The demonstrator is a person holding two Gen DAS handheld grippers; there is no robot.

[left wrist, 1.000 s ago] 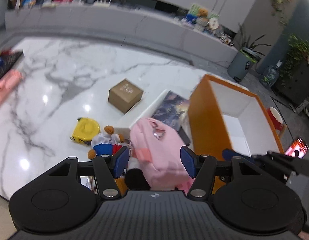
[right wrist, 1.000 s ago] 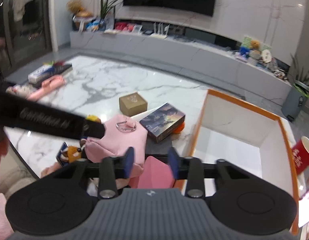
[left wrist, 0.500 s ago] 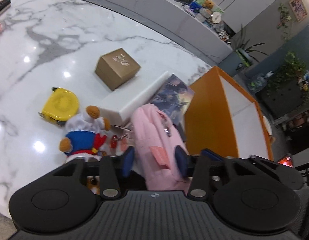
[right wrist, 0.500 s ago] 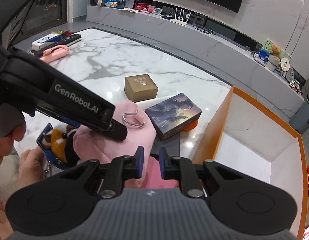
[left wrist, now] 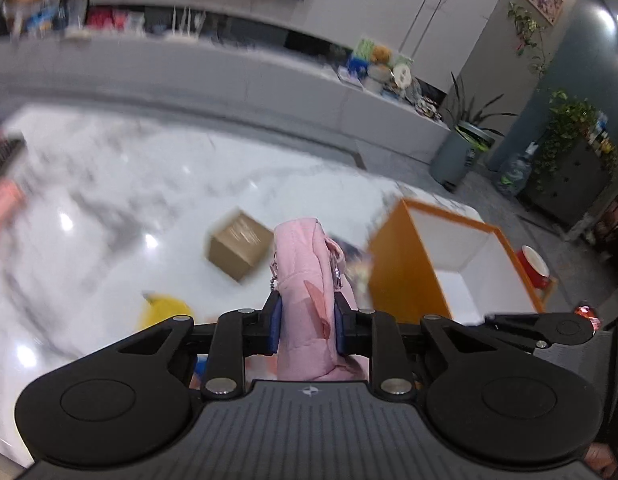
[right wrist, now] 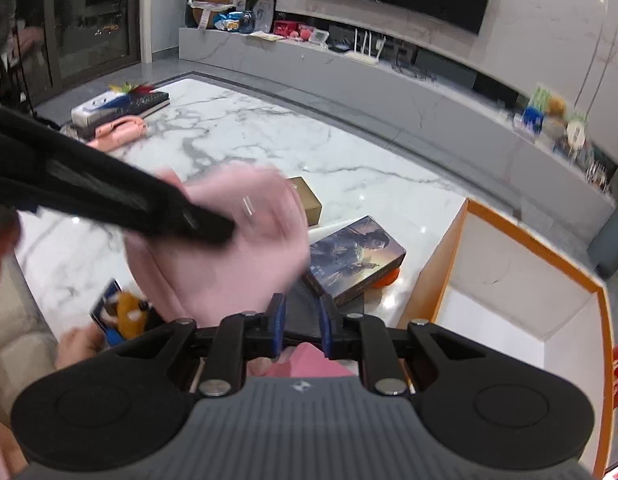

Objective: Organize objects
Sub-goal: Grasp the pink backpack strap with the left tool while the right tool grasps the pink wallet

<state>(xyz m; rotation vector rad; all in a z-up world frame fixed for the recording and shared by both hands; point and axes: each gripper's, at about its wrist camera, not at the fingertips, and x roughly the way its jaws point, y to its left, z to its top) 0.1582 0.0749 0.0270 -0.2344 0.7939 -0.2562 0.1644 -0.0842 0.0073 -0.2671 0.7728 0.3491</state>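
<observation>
My left gripper (left wrist: 307, 326) is shut on a pink padded bag (left wrist: 307, 276) and holds it up off the marble table (left wrist: 109, 200). In the right wrist view the bag (right wrist: 237, 248) is blurred in the air with the left gripper's black arm across it. My right gripper (right wrist: 303, 326) has its jaws a little apart with nothing between them, above a dark flat item and a pink item. The orange box with white inside (right wrist: 529, 280) stands at the right, and also shows in the left wrist view (left wrist: 441, 264).
On the table lie a brown cardboard box (left wrist: 239, 248), a yellow toy (left wrist: 165, 312), a picture-covered box (right wrist: 355, 260), a plush bear (right wrist: 127, 312), and a pink item with books (right wrist: 117, 120) far left. A red cup (left wrist: 535, 266) sits right of the orange box.
My left gripper closed on the pink bag and lifted it off the table. My right gripper, nearly closed half a second ago, opened slightly.
</observation>
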